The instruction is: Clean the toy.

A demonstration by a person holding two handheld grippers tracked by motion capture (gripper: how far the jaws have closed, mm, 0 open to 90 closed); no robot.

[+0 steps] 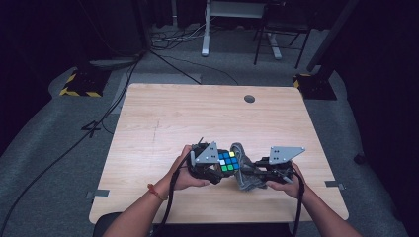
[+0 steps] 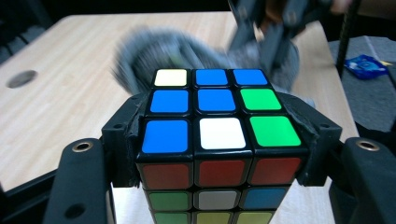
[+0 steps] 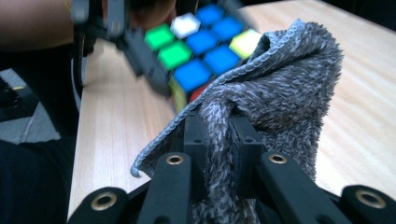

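Cube, scrambled, showing blue, green, white and yellow stickers, is sitting clamped in left tongs above the wooden surface; right tongs are pinching grey cloth against it.

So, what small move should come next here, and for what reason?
Probably bring the grey cloth across the top face of the cube to wipe it. The left gripper is shut on the cube and holds it off the table, and the right gripper pinches the cloth, whose fold sits beside the cube's edge, not yet covering the coloured top.
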